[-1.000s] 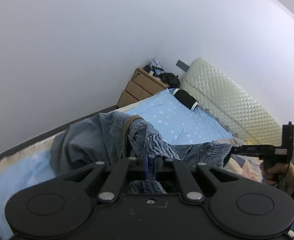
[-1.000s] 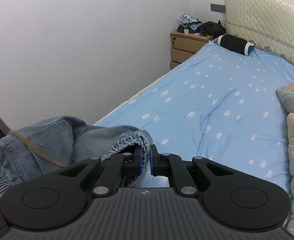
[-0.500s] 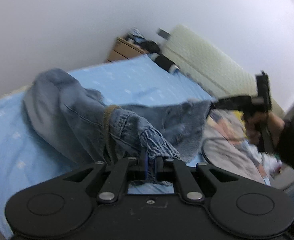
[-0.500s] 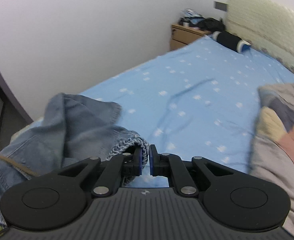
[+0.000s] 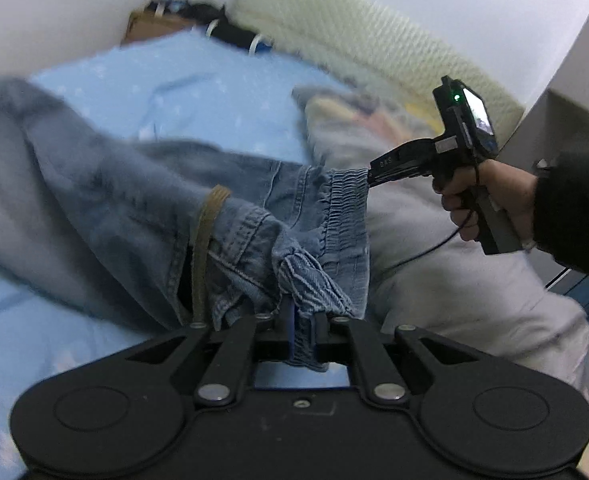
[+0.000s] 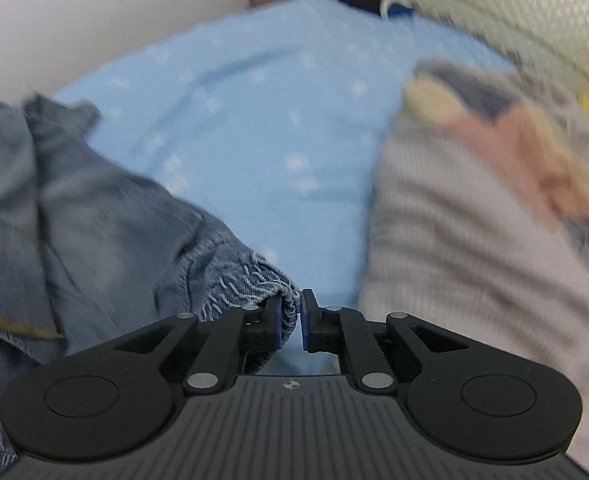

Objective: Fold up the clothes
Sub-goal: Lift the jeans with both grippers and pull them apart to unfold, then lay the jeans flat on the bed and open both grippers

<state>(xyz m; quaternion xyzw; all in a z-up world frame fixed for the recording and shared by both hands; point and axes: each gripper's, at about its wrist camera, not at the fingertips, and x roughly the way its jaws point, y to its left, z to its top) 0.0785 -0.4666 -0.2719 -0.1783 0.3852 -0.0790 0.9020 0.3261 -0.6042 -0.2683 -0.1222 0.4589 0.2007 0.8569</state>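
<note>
A: Left wrist view; what do the left tongs hold?
B: Jaws nearly closed, pinching a bunched, ribbed edge of the jeans; denim fills the narrow gap between the blue pads.

A: And the right tongs in that view?
B: They enter from the right, gripped by a hand in a dark sleeve; their tip is clamped on the gathered waistband; a green light shows on the device body; a thin cable hangs below the hand.

A: Right wrist view?
B: The right tongs are almost closed; a frayed ribbed fold of the jeans is caught at the left pad and between the jaws.

A: Where do the jeans lie?
B: Stretched between the two tongs over the bed; the waistband runs from one grip to the other; the legs trail off to the left across the blue sheet; a tan strip runs across the denim near the left grip.

A: Surroundings?
B: A grey striped blanket with coloured patches lies to the right of the jeans; a quilted headboard stands at the far end; a dark pillow and a wooden nightstand lie beyond, blurred.
</note>
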